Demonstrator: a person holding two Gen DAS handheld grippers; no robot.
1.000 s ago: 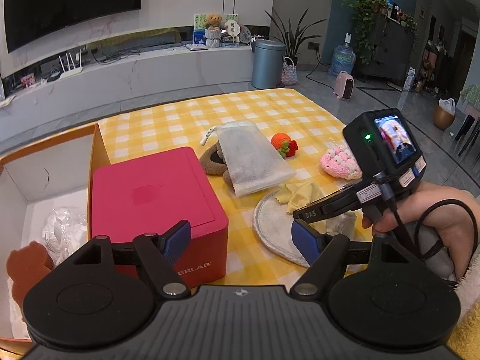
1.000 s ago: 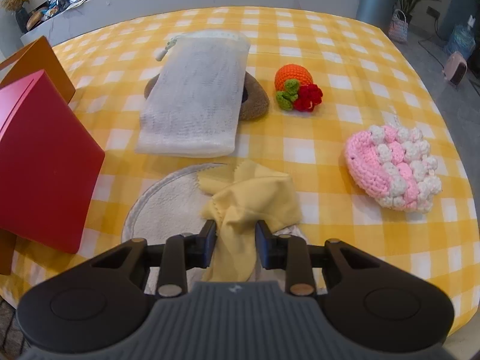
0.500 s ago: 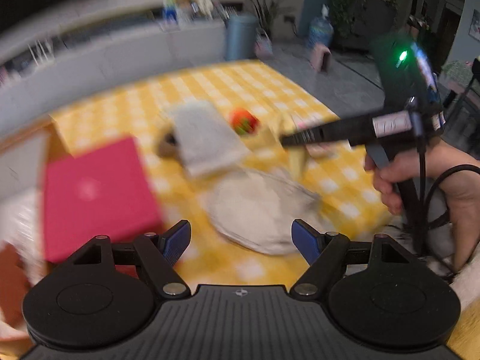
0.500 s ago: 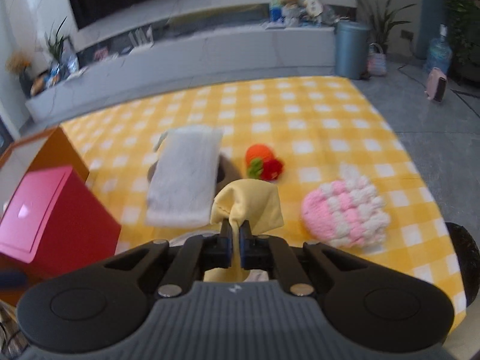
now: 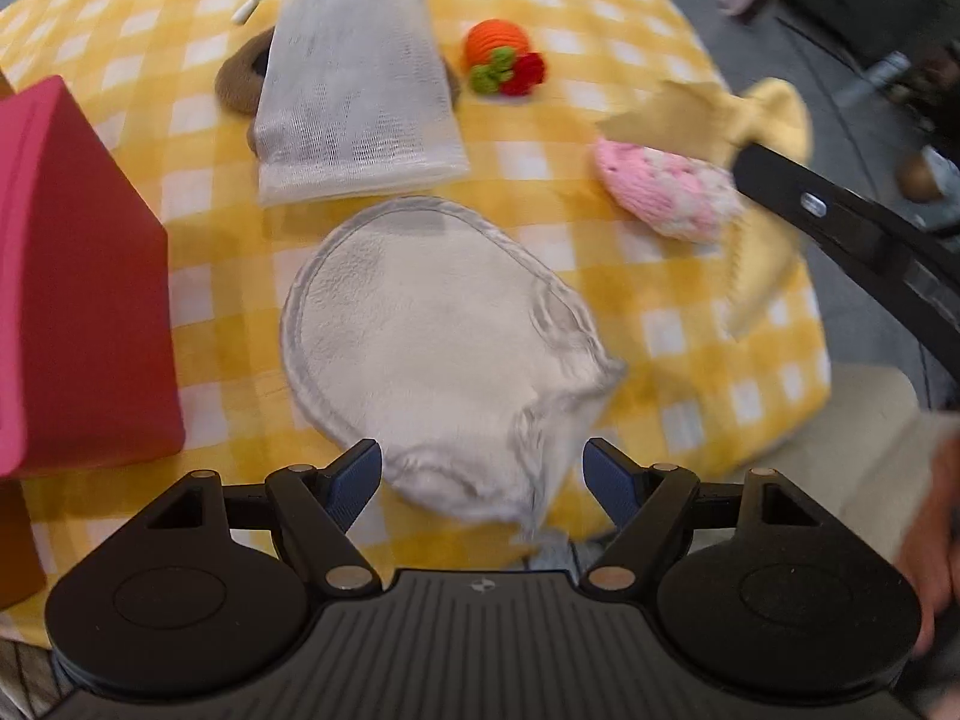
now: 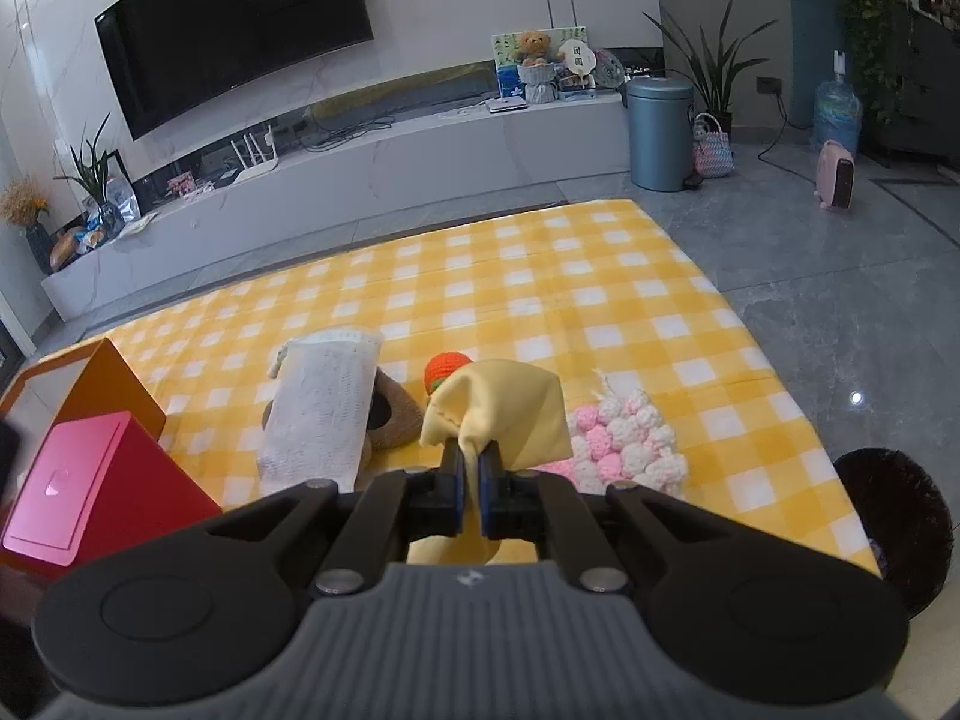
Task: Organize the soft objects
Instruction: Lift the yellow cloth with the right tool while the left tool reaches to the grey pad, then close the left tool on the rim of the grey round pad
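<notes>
Yellow cloth (image 6: 501,402) hangs pinched in our right gripper (image 6: 471,477), lifted above the checked tablecloth (image 6: 540,276); our left gripper (image 5: 482,474) hovers wide open, empty, over the white round pad (image 5: 432,336).

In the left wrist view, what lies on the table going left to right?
Red box → white mesh bag → orange crochet toy → pink crochet piece → yellow cloth, held up by the right gripper. The white round pad overlaps, so it is left out.

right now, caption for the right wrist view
Right tongs shut on yellow cloth, lifted above the checked tablecloth.
</notes>
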